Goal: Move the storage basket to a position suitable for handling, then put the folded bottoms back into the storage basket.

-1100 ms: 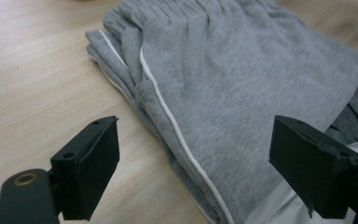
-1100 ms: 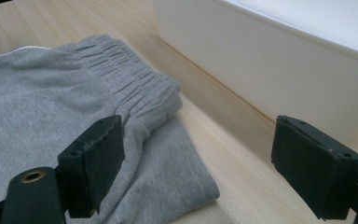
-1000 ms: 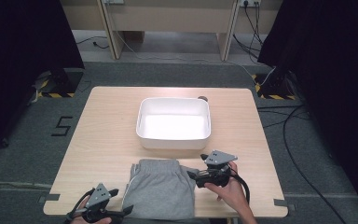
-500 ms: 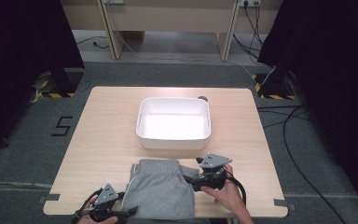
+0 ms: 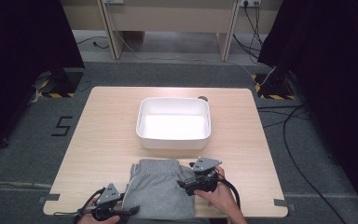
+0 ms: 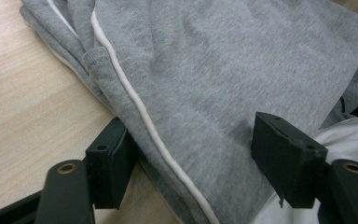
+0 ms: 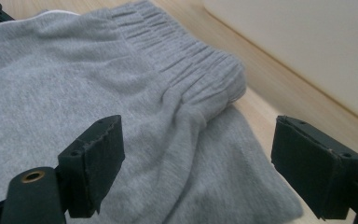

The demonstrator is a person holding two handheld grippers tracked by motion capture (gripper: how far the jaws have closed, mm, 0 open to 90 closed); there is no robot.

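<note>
A folded pair of grey sweat shorts (image 5: 157, 189) with a white side stripe lies at the table's near edge, in front of a white tub (image 5: 174, 123). My left gripper (image 5: 129, 211) is at the shorts' near-left corner, open, its jaws straddling the striped edge of the shorts (image 6: 191, 88). My right gripper (image 5: 182, 182) is at the shorts' right side, open, with the elastic waistband corner of the shorts (image 7: 186, 84) between its spread jaws. Neither gripper has closed on the cloth.
The wooden table (image 5: 98, 135) has bare surface left and right of the tub. The tub's white wall (image 7: 307, 42) rises just past the waistband. A small round hole (image 5: 202, 98) sits behind the tub. Cables lie on the floor at right.
My right gripper has slid left onto the shorts' right edge. My left gripper has moved right, so its jaws now reach the shorts' near-left corner.
</note>
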